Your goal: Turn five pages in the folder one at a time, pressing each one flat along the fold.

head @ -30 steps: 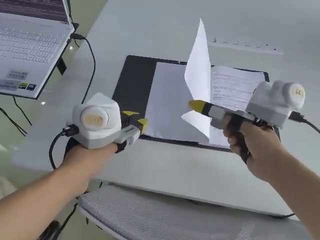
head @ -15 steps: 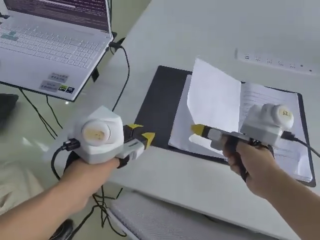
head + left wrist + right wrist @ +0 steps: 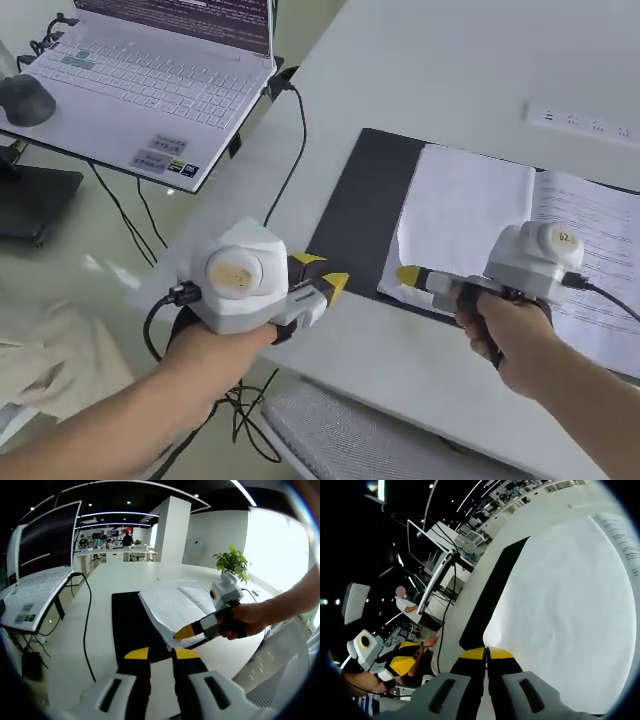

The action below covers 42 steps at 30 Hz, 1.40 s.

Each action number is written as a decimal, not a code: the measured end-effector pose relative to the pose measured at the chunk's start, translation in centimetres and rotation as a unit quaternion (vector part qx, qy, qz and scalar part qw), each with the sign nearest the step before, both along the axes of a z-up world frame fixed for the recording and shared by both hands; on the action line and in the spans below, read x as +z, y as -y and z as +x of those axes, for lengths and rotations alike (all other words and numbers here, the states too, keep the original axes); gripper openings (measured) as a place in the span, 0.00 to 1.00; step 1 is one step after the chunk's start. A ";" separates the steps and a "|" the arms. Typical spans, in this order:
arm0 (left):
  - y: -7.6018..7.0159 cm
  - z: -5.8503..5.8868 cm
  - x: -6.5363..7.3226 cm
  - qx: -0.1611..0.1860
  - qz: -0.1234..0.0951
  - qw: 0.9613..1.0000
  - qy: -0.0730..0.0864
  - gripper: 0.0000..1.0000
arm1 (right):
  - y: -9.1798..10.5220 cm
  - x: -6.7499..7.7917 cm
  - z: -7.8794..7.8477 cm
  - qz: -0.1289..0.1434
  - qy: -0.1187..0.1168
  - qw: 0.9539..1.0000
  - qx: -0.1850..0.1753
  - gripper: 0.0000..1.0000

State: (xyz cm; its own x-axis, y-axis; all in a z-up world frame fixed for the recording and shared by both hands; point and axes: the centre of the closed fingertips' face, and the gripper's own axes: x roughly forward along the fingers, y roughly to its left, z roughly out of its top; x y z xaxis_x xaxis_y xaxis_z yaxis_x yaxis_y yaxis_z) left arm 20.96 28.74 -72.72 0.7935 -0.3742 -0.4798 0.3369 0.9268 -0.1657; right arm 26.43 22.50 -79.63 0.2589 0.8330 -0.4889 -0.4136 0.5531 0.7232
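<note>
Page-turn step, judged nearly complete. Beside the folder [image 3: 358, 205], off its left edge, the left gripper [image 3: 322, 271] hung empty, jaws slightly parted. The folder lay open on the table [image 3: 420, 80], holding sheets. One blank page [image 3: 460, 215] lay over its left half. The right gripper [image 3: 407, 274] pinched that page's lower corner, jaws closed. Next: release, press along the fold.

The table [image 3: 420, 60] is big and white. An open black folder [image 3: 355, 210] lies flat on it near the front edge, with a white page [image 3: 465, 210] facing up. A white power strip [image 3: 585, 125] lies farther back. A black cable [image 3: 297, 140] runs by the left edge.
</note>
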 end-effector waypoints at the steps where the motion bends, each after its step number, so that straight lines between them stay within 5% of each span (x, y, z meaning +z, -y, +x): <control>1: 0.1 0.1 -0.3 -0.001 0.001 1.000 -0.004 0.15 | 0.1 -0.6 0.2 -0.007 -0.004 1.000 0.000 0.00; 9: 0.8 1.2 -1.3 -0.011 0.002 1.000 -0.007 0.15 | 0.5 -2.4 0.8 0.001 -0.016 1.000 -0.010 0.00; 18: 2.3 3.5 -2.5 -0.026 0.006 1.000 -0.010 0.14 | 0.3 -1.5 -0.1 0.042 -0.018 0.999 -0.003 0.05; 21: 2.8 4.1 -2.9 -0.028 0.007 1.000 -0.011 0.13 | 0.9 -0.2 -0.1 0.069 -0.012 0.997 -0.011 0.06; 30: 5.7 6.0 -4.2 -0.056 0.008 0.998 -0.008 0.10 | 5.5 3.0 3.6 0.096 0.014 0.993 -0.068 0.04; 36: 8.0 6.7 -5.2 -0.077 0.006 0.997 -0.003 0.06 | 8.1 3.8 5.3 0.087 0.021 0.991 -0.095 0.05; 42: 8.2 6.5 -7.4 -0.079 0.021 0.996 -0.024 0.00 | 10.2 3.2 7.6 0.091 0.015 0.989 -0.113 0.03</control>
